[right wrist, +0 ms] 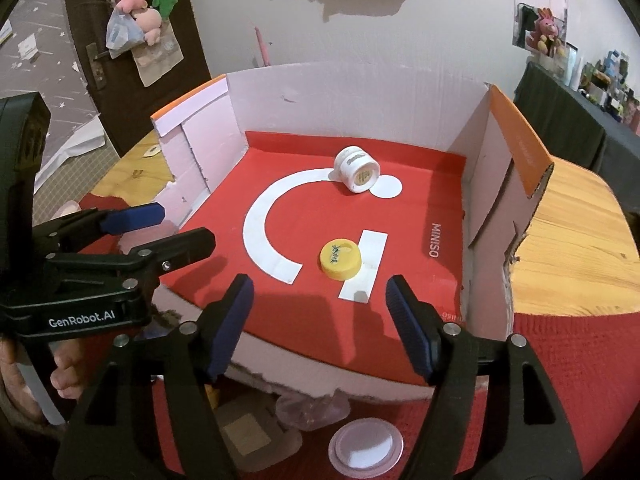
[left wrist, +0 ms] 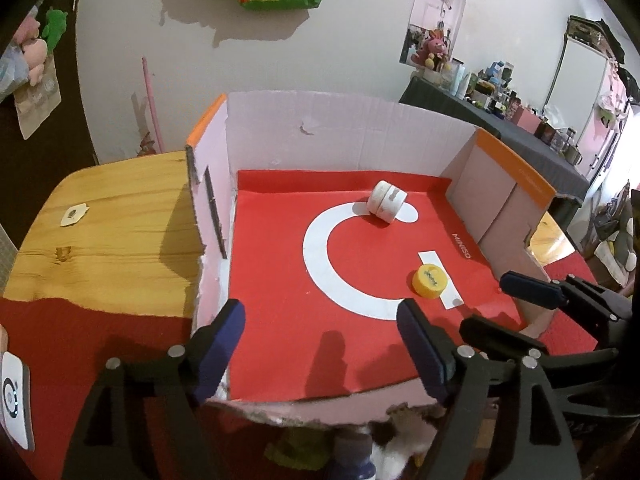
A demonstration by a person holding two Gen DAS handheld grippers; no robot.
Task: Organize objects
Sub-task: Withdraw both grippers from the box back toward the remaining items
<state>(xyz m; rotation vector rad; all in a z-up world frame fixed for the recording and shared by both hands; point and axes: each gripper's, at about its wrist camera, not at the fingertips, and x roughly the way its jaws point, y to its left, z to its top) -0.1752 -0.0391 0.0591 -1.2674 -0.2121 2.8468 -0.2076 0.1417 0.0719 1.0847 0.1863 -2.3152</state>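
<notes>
wooden table [left wrist: 100, 216] under red-floored cardboard box [left wrist: 352, 140]

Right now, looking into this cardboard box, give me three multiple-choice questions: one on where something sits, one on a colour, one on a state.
1. Where does the yellow cap rest?
A. on the wooden table
B. inside the box, on its red floor
C. between the right gripper's pads

2. What colour is the jar lying near the back wall?
A. white
B. green
C. black

3. How do the right gripper jaws stand?
A. shut on the cap
B. shut on nothing
C. open, with nothing held

Answers: 1 B, it lies beside a white stripe on the red floor. 2 A, its body is white. 3 C, the blue pads stand apart over the near edge.
</notes>
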